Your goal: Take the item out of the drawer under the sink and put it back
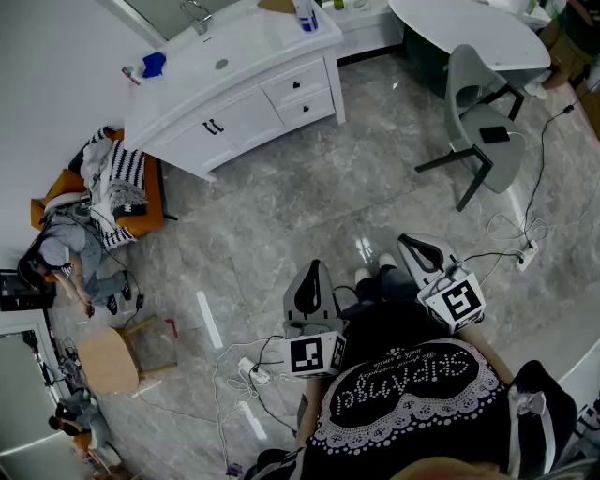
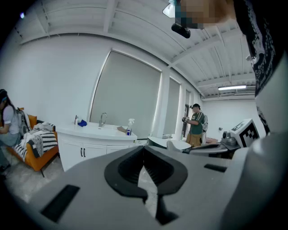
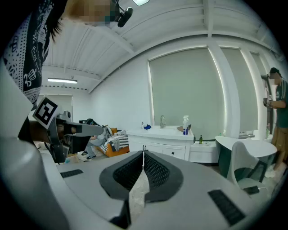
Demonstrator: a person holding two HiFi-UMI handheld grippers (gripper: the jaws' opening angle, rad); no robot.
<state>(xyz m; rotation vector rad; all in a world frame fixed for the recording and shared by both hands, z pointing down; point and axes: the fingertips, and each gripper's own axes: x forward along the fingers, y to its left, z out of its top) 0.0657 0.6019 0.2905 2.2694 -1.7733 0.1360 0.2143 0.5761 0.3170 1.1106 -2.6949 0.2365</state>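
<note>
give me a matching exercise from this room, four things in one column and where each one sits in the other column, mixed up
Things:
1. spray bottle
2. blue item
3. dark flat object
4. striped blanket

Places (as the head view shows them):
a. on the seat of the grey chair
b. on the sink counter, left of the tap
c. on the orange sofa
d. on the sink counter, right of the tap

Pairs: 1-d, 2-b, 3-a, 4-c
</note>
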